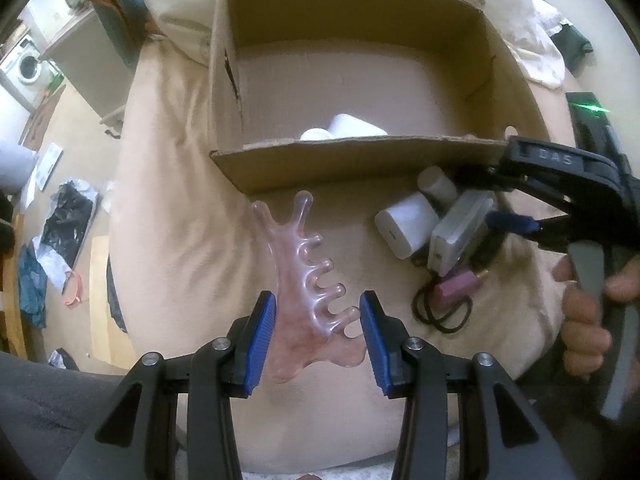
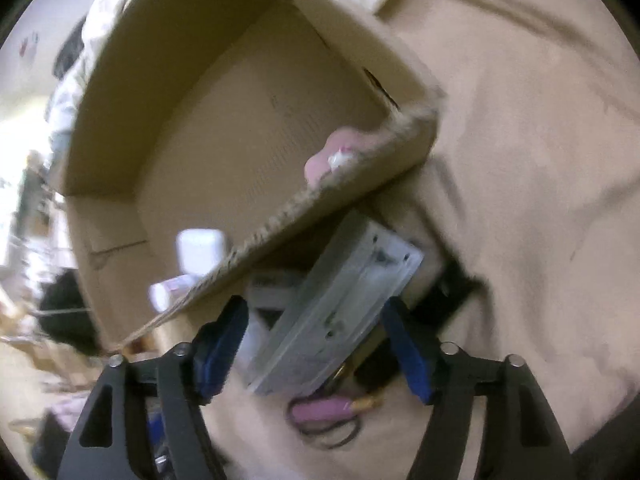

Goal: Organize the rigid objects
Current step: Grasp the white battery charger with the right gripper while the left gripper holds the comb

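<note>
Left gripper (image 1: 318,322): nearest my left camera; its blue pads (image 1: 262,336) are clamped on the clear pink comb-like tool (image 1: 304,280), which I hold lifted over the beige bedding (image 1: 180,240), short of the box.

Right gripper (image 2: 316,344): my jaws stand apart around the grey flat device (image 2: 340,304), one pad on each side; I judge the pads are not pressing on it.

Pile outside box: in the left view, a white adapter (image 1: 406,228), the grey flat device (image 1: 460,236), a grey cylinder (image 1: 438,186), a pink stick (image 1: 460,288) and a black cord (image 1: 440,312) lie crowded just beside the box's near wall.

Cardboard box (image 1: 360,160): open-topped, resting on the bedding. Inside, against the near wall, I see a white block (image 1: 352,126) and a white rounded piece (image 1: 316,134). My right view also shows a pink object (image 2: 326,156) by a corner. Most of the floor is bare.

Risk, right side: the device lies skewed across my jaws. Closing now could catch only its corners, so it may twist out or drag the adapter and cord along.

Risk, box wall: my right gripper works hard against the near wall, and a lift could snag that edge and shift the box.

Risk, left side: the tool is slick and gripped only across its lower part, so it may pivot or slip when I carry it over the wall.
</note>
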The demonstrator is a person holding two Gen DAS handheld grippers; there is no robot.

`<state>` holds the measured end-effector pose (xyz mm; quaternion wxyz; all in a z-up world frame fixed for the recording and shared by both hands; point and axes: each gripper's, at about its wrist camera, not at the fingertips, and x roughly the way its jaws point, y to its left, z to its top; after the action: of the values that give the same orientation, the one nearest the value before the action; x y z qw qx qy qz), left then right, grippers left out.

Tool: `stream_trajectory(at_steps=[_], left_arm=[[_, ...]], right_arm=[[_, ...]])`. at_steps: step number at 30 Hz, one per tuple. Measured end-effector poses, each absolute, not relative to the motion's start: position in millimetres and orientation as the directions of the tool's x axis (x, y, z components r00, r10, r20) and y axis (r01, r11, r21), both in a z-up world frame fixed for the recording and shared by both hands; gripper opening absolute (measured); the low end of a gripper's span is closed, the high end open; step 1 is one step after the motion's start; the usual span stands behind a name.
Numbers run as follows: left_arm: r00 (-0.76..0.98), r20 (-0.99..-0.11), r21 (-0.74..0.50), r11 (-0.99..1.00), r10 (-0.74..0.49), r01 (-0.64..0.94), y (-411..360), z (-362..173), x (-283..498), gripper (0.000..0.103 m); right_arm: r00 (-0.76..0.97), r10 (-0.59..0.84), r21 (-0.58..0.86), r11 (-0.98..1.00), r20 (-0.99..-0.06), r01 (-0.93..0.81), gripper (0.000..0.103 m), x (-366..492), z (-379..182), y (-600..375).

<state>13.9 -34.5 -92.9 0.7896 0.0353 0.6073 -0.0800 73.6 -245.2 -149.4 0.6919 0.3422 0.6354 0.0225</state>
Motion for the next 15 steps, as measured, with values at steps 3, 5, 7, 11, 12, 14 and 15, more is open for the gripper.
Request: stream_trajectory(at_steps=[3, 5, 7, 11, 12, 14, 15], left_arm=[[0.243, -0.966, -0.048, 0.985, -0.088, 0.166, -36.1, -94.5, 15.8, 0.040], [0.248, -0.965, -0.042, 0.985, -0.083, 0.169, -37.6, -94.7, 17.2, 0.040], [0.249, -0.965, -0.041, 0.985, -0.082, 0.167, -37.1, -95.7, 17.6, 0.040], [0.244, -0.966, -0.047, 0.987, -0.084, 0.156, -34.9, -97.7, 19.6, 0.040], [0.245, -0.966, -0.047, 0.987, -0.084, 0.154, -34.7, -97.7, 20.3, 0.040], [0.247, -0.965, -0.049, 0.987, -0.085, 0.151, -35.2, -96.3, 21.2, 0.040], [0.249, -0.965, -0.051, 0.987, -0.088, 0.151, -35.4, -95.5, 20.6, 0.040]], right_arm=[[0.187, 0.420, 0.459, 0.818, -0.888, 0.345, 0.089, 80.0, -150.4, -230.6], [0.180, 0.408, 0.445, 0.840, -0.895, 0.311, 0.076, 76.8, -152.7, -220.5], [0.189, 0.418, 0.458, 0.835, -0.889, 0.304, 0.064, 70.0, -154.3, -219.6], [0.220, 0.463, 0.511, 0.803, -0.859, 0.307, 0.052, 59.5, -145.4, -221.6], [0.228, 0.459, 0.510, 0.808, -0.859, 0.294, 0.049, 56.2, -140.8, -221.1], [0.257, 0.464, 0.524, 0.808, -0.848, 0.269, 0.048, 49.4, -129.1, -220.0], [0.273, 0.471, 0.536, 0.803, -0.839, 0.262, 0.048, 47.3, -124.0, -219.5]])
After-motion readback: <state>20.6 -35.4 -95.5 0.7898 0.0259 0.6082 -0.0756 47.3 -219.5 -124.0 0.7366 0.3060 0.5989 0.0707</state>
